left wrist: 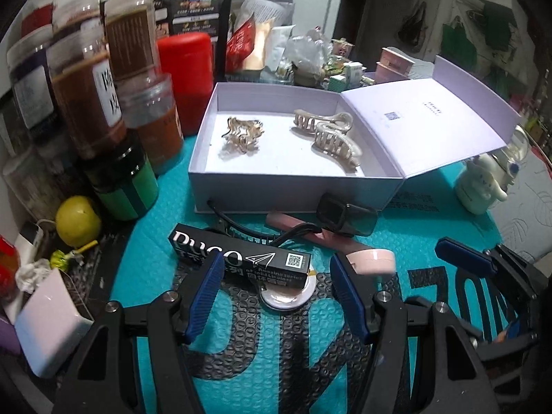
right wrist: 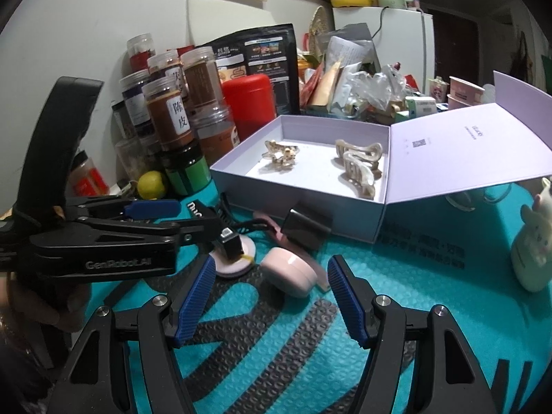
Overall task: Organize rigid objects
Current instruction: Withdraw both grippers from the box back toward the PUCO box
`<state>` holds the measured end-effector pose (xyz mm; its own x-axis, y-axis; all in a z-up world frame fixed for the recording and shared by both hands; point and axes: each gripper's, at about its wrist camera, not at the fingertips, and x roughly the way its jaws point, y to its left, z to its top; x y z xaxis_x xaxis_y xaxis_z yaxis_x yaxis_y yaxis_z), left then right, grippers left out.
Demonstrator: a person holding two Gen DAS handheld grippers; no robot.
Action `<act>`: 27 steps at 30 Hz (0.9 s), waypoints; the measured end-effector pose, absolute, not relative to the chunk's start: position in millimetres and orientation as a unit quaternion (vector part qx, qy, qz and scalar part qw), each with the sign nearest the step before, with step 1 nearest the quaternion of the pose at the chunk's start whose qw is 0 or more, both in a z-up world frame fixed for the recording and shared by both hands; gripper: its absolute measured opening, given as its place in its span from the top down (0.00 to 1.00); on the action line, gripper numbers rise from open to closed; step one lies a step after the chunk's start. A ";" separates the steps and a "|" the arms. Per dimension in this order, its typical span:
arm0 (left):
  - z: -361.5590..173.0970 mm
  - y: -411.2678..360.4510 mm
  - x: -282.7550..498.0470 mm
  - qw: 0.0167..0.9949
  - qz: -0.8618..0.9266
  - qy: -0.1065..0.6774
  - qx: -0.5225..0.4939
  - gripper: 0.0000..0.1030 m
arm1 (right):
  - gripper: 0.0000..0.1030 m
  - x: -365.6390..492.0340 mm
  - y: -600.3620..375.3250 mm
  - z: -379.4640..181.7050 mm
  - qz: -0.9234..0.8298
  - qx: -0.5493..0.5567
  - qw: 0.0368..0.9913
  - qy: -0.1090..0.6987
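Observation:
An open white box point(left wrist: 293, 186) point(right wrist: 303, 203) holds a gold hair clip point(left wrist: 243, 132) point(right wrist: 281, 153) and two beige claw clips point(left wrist: 331, 134) point(right wrist: 358, 165). In front of it lie a black DUCO box point(left wrist: 241, 258) point(right wrist: 220, 231), a round white compact point(left wrist: 286, 298) point(right wrist: 238, 264), a small pink jar point(left wrist: 372, 260) point(right wrist: 289, 270), a black hair clip point(left wrist: 345, 215) point(right wrist: 307, 227) and a pink bar point(left wrist: 303, 229). My left gripper point(left wrist: 276, 293) point(right wrist: 169, 220) is open around the end of the DUCO box. My right gripper point(right wrist: 272, 296) point(left wrist: 462, 258) is open just before the pink jar.
Spice jars point(left wrist: 89, 103) point(right wrist: 169, 117), a red canister point(left wrist: 186, 76) point(right wrist: 248, 103), a green jar point(left wrist: 127, 186) and a lemon point(left wrist: 77, 220) point(right wrist: 151, 184) crowd the left. A white figurine bottle point(left wrist: 483, 186) point(right wrist: 534, 241) stands right. Clutter lies behind the box.

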<state>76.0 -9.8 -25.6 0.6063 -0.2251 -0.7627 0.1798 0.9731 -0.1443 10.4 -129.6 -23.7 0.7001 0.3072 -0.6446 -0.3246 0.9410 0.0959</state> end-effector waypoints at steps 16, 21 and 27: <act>-60.1 -16.1 103.4 0.874 -0.049 0.477 -0.084 0.39 | 0.33 31.8 -152.1 -43.4 0.155 0.022 0.912 0.378; -61.9 -6.7 101.8 0.873 -0.044 0.474 -0.105 0.39 | 0.33 34.3 -156.9 -43.4 0.150 0.029 0.912 0.381; -58.4 13.0 92.3 0.875 -0.028 0.470 -0.114 0.39 | 0.33 35.4 -157.6 -42.6 0.150 0.030 0.912 0.381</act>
